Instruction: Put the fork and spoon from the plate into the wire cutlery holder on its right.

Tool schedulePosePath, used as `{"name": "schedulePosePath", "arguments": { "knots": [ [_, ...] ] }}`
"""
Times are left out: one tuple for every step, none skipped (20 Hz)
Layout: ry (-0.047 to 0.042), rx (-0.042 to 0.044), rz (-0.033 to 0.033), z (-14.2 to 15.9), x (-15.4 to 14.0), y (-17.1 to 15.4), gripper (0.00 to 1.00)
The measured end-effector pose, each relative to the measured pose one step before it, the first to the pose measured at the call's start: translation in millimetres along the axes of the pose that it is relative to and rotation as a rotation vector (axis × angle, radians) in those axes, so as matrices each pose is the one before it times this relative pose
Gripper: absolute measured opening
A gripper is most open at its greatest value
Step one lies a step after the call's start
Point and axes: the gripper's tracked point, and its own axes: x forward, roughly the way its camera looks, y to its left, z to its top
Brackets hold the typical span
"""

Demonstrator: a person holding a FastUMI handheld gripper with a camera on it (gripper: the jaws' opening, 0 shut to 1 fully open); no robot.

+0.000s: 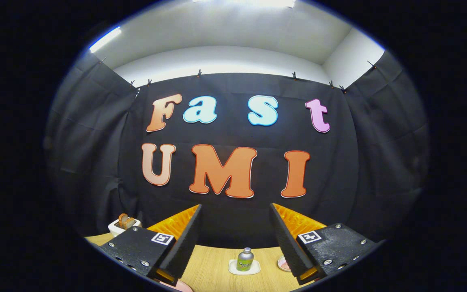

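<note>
Wooden table [213, 267] under the gripper [235, 239], fingers spread wide apart, nothing btwn them. At 9 o'clock off the left finger: white toaster [121, 227] w/ bread slices [126, 220], partly hidden behind that finger. Pink plate [176, 285] peeks out below the left fingertip, approx 7 o'clock, mostly cut off; fork, spoon can't be made out. Btwn the fingers, ahead: small bottle [245, 259] upright on a white coaster [244, 267]. Pink dish [284, 264] at 4 o'clock, half hidden by the right finger.

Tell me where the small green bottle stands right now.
In the gripper view the green bottle stands upright on a small white coaster on the wooden table, just ahead of the open gripper, between its fingers.
</note>
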Motion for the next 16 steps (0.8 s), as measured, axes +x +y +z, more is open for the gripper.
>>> {"name": "schedulePosePath", "arguments": {
  "knots": [
    [-0.00164,0.00165,-0.00062,0.45,0.19,2.27,0.96],
    [-0.00053,0.0033,0.00002,0.55,-0.31,0.34,0.96],
    [-0.00077,0.00254,-0.00323,0.32,-1.26,-0.26,0.96],
    [0.00005,0.00083,-0.00074,0.55,-0.84,0.43,0.96],
    [-0.00146,-0.00159,-0.00146,-0.22,-0.75,0.38,0.96],
    [-0.00181,-0.00233,-0.00009,0.49,-0.54,0.83,0.96],
    [-0.0026,-0.00162,0.00061,0.53,-0.93,1.32,0.96],
    [-0.0035,-0.00057,0.00037,0.51,0.31,1.34,0.96],
    [-0.00622,-0.00212,0.00008,1.37,-0.93,1.72,0.96],
    [-0.00337,-0.00057,-0.0017,1.53,-0.78,1.35,0.96],
    [-0.00436,0.0005,-0.00074,0.98,-0.34,1.49,0.96],
    [-0.00479,-0.00004,-0.00126,1.43,-0.11,1.71,0.96],
    [-0.00358,0.00257,-0.00228,1.45,1.19,0.27,0.96],
    [-0.00004,0.00265,0.00086,0.72,0.77,2.26,0.96],
    [0.00322,0.00031,-0.00362,-0.23,0.97,0.84,0.96],
    [0.00021,-0.00183,-0.00349,0.54,0.26,0.36,0.96]
  ]
}}
